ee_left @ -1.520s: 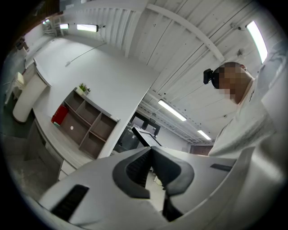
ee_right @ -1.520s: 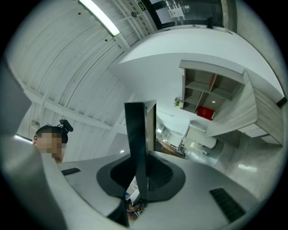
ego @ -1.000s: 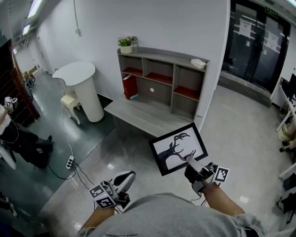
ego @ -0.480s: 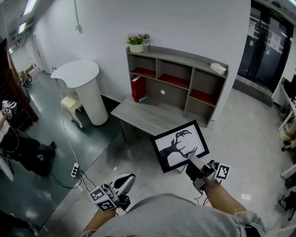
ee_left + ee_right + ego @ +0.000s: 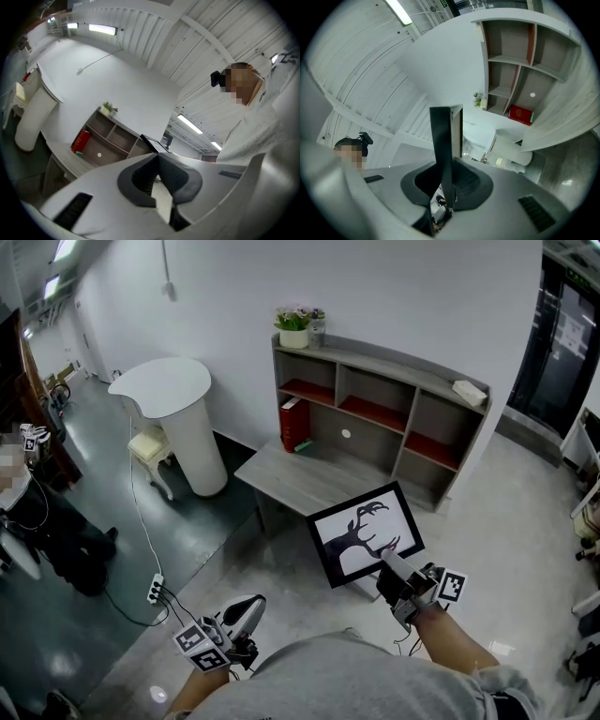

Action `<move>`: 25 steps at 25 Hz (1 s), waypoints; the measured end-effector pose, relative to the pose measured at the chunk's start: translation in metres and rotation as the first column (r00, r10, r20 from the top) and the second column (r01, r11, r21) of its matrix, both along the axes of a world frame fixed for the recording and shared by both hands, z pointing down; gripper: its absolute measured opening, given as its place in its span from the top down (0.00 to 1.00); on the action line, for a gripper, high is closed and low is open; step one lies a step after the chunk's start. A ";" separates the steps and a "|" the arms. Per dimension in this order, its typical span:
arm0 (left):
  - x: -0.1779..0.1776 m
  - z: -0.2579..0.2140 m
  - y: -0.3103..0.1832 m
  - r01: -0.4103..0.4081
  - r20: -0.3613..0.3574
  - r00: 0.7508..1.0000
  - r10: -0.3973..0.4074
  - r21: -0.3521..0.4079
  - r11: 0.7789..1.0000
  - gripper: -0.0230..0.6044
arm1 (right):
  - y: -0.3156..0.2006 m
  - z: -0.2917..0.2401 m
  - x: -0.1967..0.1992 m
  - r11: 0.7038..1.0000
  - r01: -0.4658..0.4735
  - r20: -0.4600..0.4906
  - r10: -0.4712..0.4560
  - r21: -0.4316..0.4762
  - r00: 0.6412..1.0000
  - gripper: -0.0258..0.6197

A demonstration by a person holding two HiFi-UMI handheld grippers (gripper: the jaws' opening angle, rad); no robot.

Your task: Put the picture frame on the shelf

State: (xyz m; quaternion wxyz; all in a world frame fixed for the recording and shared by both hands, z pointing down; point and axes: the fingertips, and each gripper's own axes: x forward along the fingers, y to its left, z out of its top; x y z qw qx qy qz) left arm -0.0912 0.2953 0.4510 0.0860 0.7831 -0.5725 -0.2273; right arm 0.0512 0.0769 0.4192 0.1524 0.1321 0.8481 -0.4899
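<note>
The right gripper (image 5: pixel 392 566) pinched the picture frame (image 5: pixel 364 535) by its lower edge, held aloft at five o'clock in the head view. The shelf (image 5: pixel 380 418) stood well apart at twelve o'clock, so the placing was not yet begun. The left gripper (image 5: pixel 248 607) had its jaws pressed together, empty.

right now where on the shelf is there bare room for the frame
The shelf top is bare between the plant and the box. The desk in front is bare too. The upper cubbies look empty. Crowded: the top's left end by the plant, and low on the left around the red book.
</note>
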 end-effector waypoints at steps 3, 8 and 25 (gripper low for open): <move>-0.010 0.004 -0.015 0.025 0.002 1.000 -0.025 -0.017 1.000 0.95 | -0.021 0.009 -0.019 0.999 0.028 -0.004 -0.028 -0.019 1.000 0.87; -0.040 0.009 -0.065 0.102 0.023 0.995 -0.101 -0.054 0.993 0.95 | -0.088 0.019 -0.067 0.994 0.105 0.015 -0.105 -0.042 0.994 0.87; -0.076 -0.014 -0.289 0.191 0.053 0.981 -0.188 -0.070 0.979 0.95 | -0.299 0.017 -0.139 0.966 0.253 0.049 -0.251 -0.054 0.967 0.87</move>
